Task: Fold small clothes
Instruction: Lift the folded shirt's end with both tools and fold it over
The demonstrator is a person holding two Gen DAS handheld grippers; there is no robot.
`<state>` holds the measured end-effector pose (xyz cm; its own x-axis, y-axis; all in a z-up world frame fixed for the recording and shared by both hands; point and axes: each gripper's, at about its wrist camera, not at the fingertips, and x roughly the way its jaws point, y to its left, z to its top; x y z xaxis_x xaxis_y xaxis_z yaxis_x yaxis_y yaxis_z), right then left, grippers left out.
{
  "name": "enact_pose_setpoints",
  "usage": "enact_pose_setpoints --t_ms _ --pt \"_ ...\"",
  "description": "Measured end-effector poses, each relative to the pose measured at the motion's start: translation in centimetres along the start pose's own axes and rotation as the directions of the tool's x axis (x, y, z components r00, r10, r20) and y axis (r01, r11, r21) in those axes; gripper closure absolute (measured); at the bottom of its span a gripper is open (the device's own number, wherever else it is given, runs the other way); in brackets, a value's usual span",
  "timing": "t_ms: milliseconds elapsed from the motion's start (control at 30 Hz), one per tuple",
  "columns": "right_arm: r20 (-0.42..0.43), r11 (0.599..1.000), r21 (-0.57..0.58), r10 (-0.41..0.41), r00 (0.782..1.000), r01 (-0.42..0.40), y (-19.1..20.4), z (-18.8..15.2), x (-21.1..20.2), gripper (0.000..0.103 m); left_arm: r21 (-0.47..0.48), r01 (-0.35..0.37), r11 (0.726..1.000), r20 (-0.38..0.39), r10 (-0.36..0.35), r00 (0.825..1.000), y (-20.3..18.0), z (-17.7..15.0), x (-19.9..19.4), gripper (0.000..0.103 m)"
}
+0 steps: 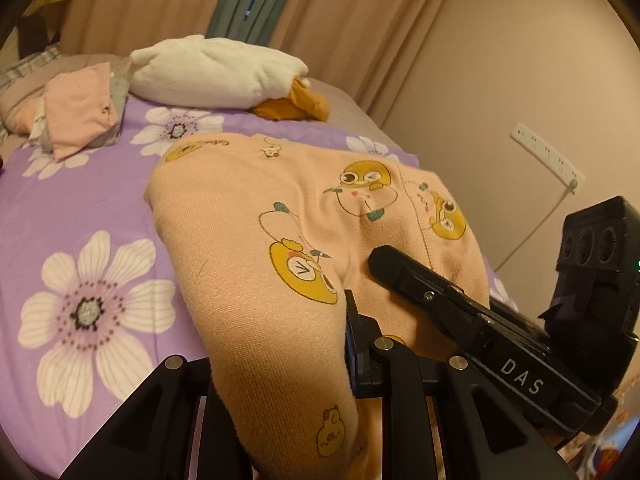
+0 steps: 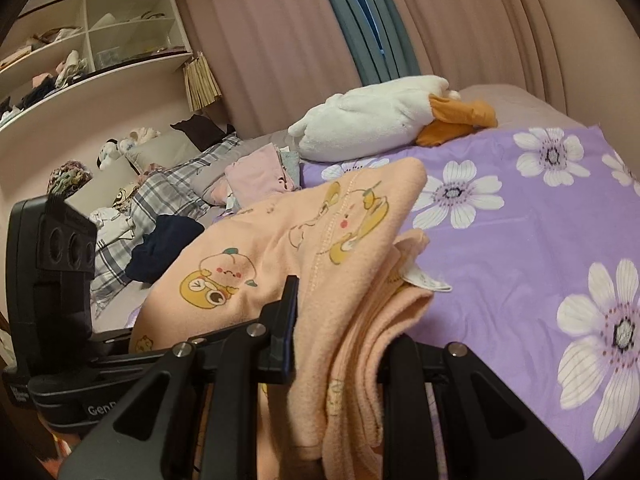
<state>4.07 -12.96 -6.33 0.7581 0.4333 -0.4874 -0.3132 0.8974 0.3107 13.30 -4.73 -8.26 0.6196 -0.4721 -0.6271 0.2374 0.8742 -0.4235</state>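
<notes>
The peach garment, printed with yellow cartoon figures, lies on the purple flowered bedspread and rises at its near edge into both grippers. In the left wrist view the cloth bunches up over the left gripper, whose fingers are clenched on a thick fold; the left finger is wholly buried under the fabric, and only the inner edge of the right finger shows. The right gripper reaches in from the right of that view, its black finger lying on the garment.

In the right wrist view the same garment is doubled into several layers, and the right gripper is closed on the stacked edges. Its left finger stands clear against the cloth, while the right finger is hidden behind the folds. A small white label pokes out from between the layers. The left gripper sits at the left edge of this view, and its fingertips are covered by the fabric.

Beyond the garment, a white stuffed duck with an orange bill lies near the far edge of the bed, touching a folded pink piece of clothing. A plaid blanket and a dark blue item lie in a heap further left, too jumbled to sort out. Shelves hold blurred clutter, and curtains hang behind the bed.
</notes>
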Motion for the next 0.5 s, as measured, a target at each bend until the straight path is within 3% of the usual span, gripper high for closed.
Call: enact_pose_setpoints --t_ms 100,233,400,500 --pt "-0.025 0.998 0.052 0.039 0.999 -0.038 0.0 -0.2 -0.5 0.083 -0.023 0.011 1.0 -0.024 -0.011 1.0 0.1 -0.2 -0.5 0.083" --pt "-0.023 0.991 0.102 0.092 0.996 -0.089 0.0 -0.4 -1.6 0.083 0.014 0.013 1.0 -0.011 -0.013 1.0 -0.7 -0.3 -1.8 0.083" --pt "-0.014 0.996 0.056 0.071 0.997 -0.07 1.2 -1.0 -3.2 0.083 0.031 0.021 0.999 -0.033 -0.02 0.999 -1.7 -0.6 -2.2 0.083" --pt "-0.013 0.991 0.1 0.094 0.995 -0.092 0.3 -1.3 -3.6 0.083 0.043 0.015 0.999 -0.029 -0.014 0.999 -2.2 -0.9 -2.1 0.083"
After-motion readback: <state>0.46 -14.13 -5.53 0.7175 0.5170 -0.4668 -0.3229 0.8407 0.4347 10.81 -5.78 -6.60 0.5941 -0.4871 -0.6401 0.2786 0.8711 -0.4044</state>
